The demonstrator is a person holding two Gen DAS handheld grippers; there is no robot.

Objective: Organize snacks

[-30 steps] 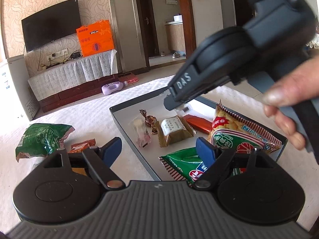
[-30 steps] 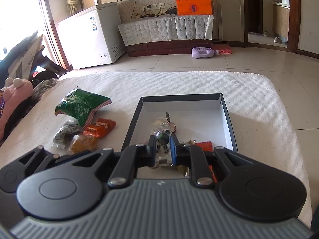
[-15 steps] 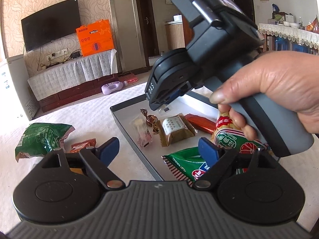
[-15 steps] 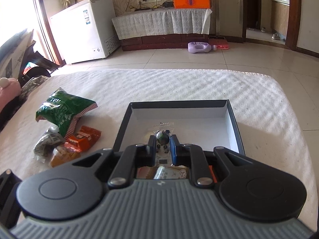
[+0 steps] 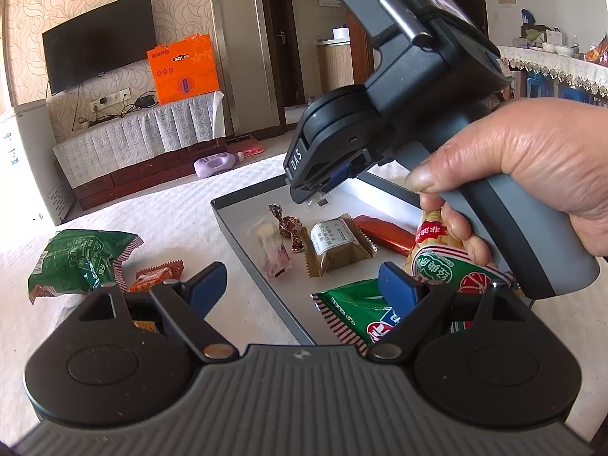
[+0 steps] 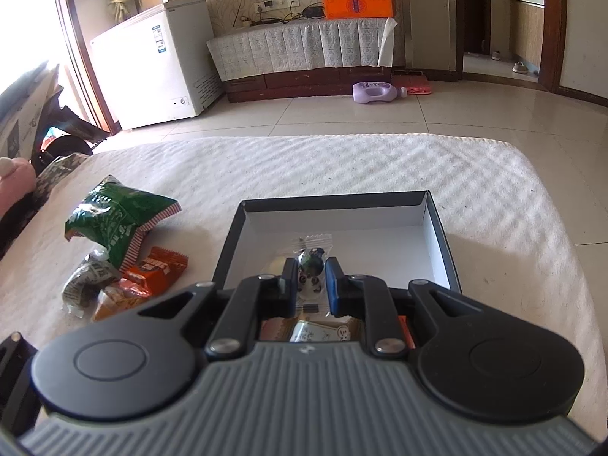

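A dark shallow box (image 6: 437,235) with a white inside lies on the white cloth; it also shows in the left wrist view (image 5: 243,243). My right gripper (image 6: 311,279) is shut on a small clear-wrapped candy (image 6: 312,262) and holds it over the box. In the left wrist view the right gripper (image 5: 323,186) hangs above the box. The box holds a brown packet (image 5: 336,243), a twisted candy (image 5: 285,224), a red bar (image 5: 383,230) and green bags (image 5: 357,311). My left gripper (image 5: 304,285) is open and empty at the box's near edge.
Left of the box lie a green bag (image 6: 117,216), orange packets (image 6: 152,273) and a dark wrapped snack (image 6: 85,285). The cloth's far edge drops to a tiled floor with a purple bottle (image 6: 374,93). A white freezer (image 6: 152,64) stands at the back left.
The right gripper has moved forward and up over the box with the candy still in it. The left gripper has barely moved.
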